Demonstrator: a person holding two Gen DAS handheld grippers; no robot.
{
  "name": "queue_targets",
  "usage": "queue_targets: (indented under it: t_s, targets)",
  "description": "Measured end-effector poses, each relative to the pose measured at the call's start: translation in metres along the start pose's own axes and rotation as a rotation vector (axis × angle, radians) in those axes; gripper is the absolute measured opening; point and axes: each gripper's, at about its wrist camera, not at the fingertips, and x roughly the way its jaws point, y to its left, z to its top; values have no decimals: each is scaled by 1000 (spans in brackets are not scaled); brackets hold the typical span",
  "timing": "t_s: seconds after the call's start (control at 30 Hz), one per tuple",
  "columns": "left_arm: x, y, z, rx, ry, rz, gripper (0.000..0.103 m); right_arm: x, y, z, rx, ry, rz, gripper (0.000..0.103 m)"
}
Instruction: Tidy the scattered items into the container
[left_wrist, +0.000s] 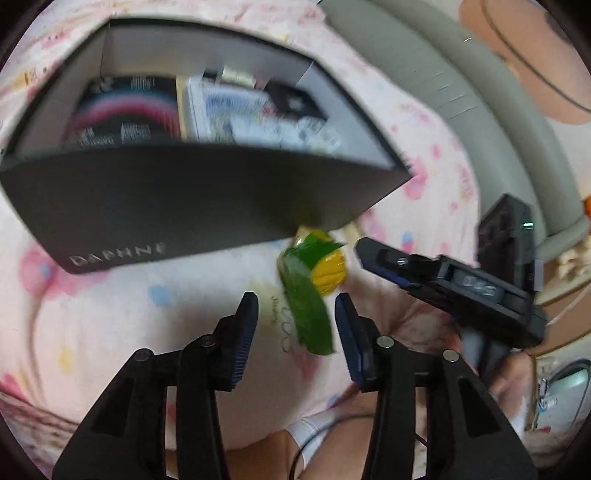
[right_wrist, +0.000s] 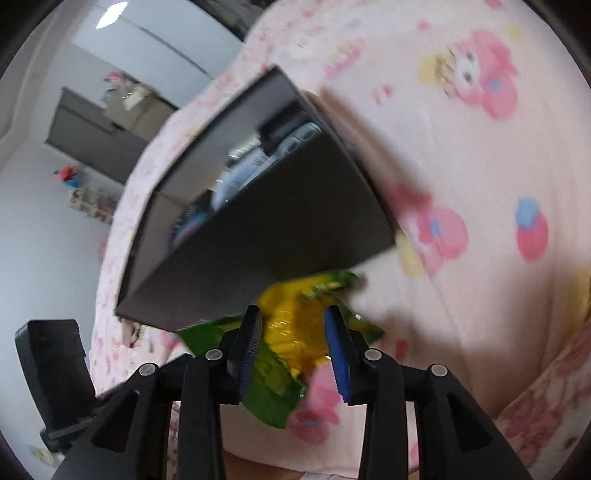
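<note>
Your box (left_wrist: 207, 199) already holds several items; the packet (right_wrist: 291, 332) remains outside, between your right gripper's (right_wrist: 293, 345) parted jaws, ungripped. Left gripper (left_wrist: 297, 338): parted, empty.

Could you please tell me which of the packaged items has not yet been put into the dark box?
The green and yellow snack packet. It lies on the pink floral sheet just outside the dark box; the other packets already sit inside it.

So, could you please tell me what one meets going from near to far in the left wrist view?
Left gripper → green and yellow packet → dark box → items inside the box, all on the pink sheet.
</note>
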Motion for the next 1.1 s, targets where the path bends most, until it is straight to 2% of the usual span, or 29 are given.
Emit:
queue_targets:
  t_s: [0.07,0.1,0.13,0.17,0.2,0.23,0.4,0.47,0.53,0.6,0.73,0.77,0.9,1.03,1.1]
  targets:
    - [16,0,1,-24,31,-1,48,5,-4,0,22,-3,-17,45]
    - [25,0,2,-39,49,4,43,7,-6,1,33,2,-18,46]
    - [31,-1,1,-36,59,2,34,9,-9,1,44,9,-17,46]
    - [37,-3,1,-33,67,11,14,10,-9,2,46,12,-19,46]
    - [42,-4,1,-29,72,49,5,12,-8,2,44,17,-18,46]
    - [44,-5,1,-22,72,72,3,13,-8,2,41,22,-16,46]
    - [17,-6,5,29,4,105,2,26,0,-7,38,58,-2,46]
    - [5,0,5,21,-14,97,2,33,4,-12,20,65,2,47]
    - [1,6,4,9,-31,121,2,35,9,-16,-10,59,27,47]
    - [2,6,1,3,-32,147,3,25,10,-17,-21,18,54,47]
    - [-2,5,-5,-1,-69,198,4,-1,-3,-16,50,-88,92,49]
    - [-3,7,-5,-4,-75,208,4,-3,-4,-16,58,-84,86,52]
    - [-14,16,-6,-33,-95,229,5,0,15,-23,2,-19,20,53]
    - [-35,22,-11,-19,-140,264,5,-12,28,-34,-20,18,52,53]
    - [-43,31,-13,-36,-148,237,5,-13,33,-34,-45,15,17,53]
